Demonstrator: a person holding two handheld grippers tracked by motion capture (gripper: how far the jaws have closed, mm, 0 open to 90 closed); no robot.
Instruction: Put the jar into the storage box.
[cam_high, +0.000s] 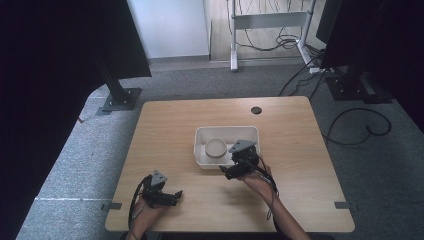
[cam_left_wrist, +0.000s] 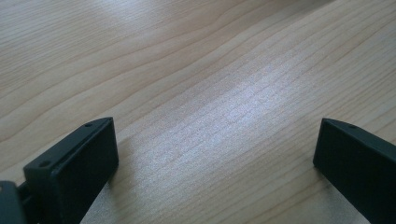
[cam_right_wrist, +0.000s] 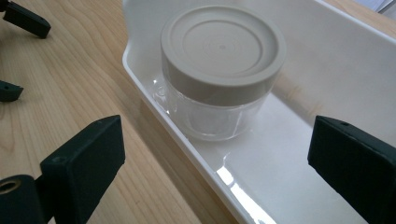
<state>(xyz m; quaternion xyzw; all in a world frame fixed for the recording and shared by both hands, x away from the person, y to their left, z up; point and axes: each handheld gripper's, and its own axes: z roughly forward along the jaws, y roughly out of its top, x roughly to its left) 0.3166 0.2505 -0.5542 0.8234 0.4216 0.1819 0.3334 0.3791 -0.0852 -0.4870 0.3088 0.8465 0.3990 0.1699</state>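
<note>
Hovering at the white tray (cam_high: 200, 134), right gripper (cam_right_wrist: 215, 154) jaws wide, empty, facing jar (cam_right_wrist: 222, 70)

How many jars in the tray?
1. A clear jar with a beige lid stands upright in the white tray's left part, just ahead of the open right tool. Nothing seems hidden.

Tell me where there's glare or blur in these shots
High view: dark at the left and right edges, table evenly lit. Left gripper view: a pale sheen on the wood between the open jaws. Right gripper view: bright glints on the tray floor beside the jar; near jaws slightly soft.
</note>
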